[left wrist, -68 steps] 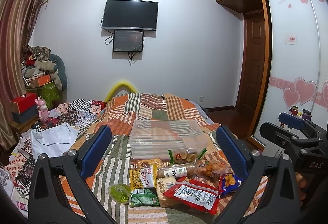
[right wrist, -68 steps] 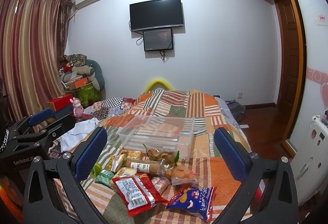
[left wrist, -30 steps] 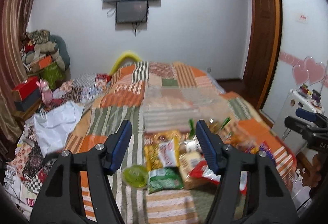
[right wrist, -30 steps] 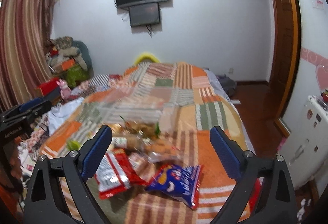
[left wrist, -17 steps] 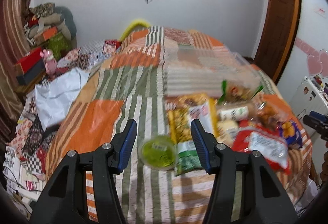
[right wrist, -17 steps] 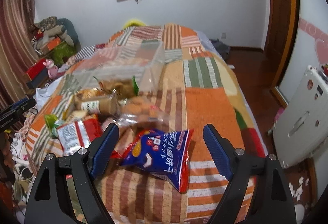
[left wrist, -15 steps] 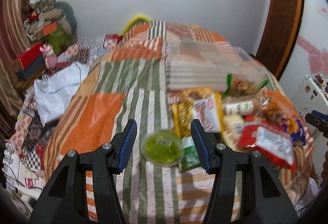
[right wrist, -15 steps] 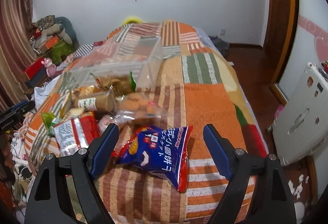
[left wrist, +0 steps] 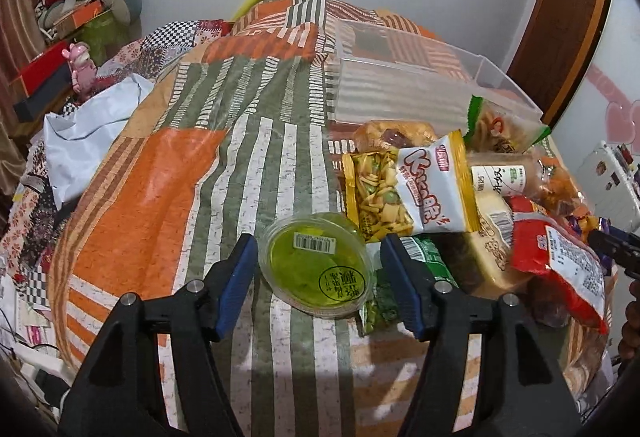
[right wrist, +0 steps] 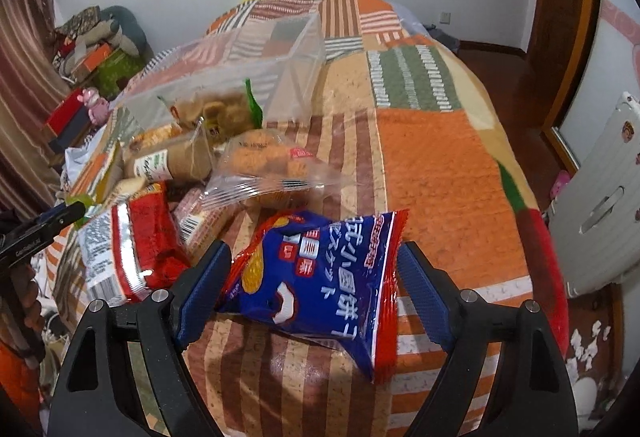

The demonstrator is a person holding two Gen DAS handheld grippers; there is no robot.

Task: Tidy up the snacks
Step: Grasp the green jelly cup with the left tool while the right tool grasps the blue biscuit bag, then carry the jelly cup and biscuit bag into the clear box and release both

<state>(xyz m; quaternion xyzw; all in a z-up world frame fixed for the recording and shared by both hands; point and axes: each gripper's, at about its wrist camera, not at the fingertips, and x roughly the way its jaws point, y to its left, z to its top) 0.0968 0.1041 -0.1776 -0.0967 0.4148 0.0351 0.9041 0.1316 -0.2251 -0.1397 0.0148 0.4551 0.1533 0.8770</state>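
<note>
The patchwork bed (left wrist: 168,165) carries everything. On it, the clear plastic bin (left wrist: 404,85) sits beyond the pile, and through its walls it looks empty, so by my judgement the sorting has barely begun. The snack pile (left wrist: 460,197) lies just in front of the bin, every packet outside it. The blue biscuit bag (right wrist: 320,273) lies flat at the near edge of the pile, long axis running across the right gripper (right wrist: 314,283), whose fingers stand wide on either side of it, not yet closed. The round green jelly cup (left wrist: 316,263), label up, sits between the left gripper (left wrist: 318,273) fingers, which are narrower but not visibly pressing it.
</note>
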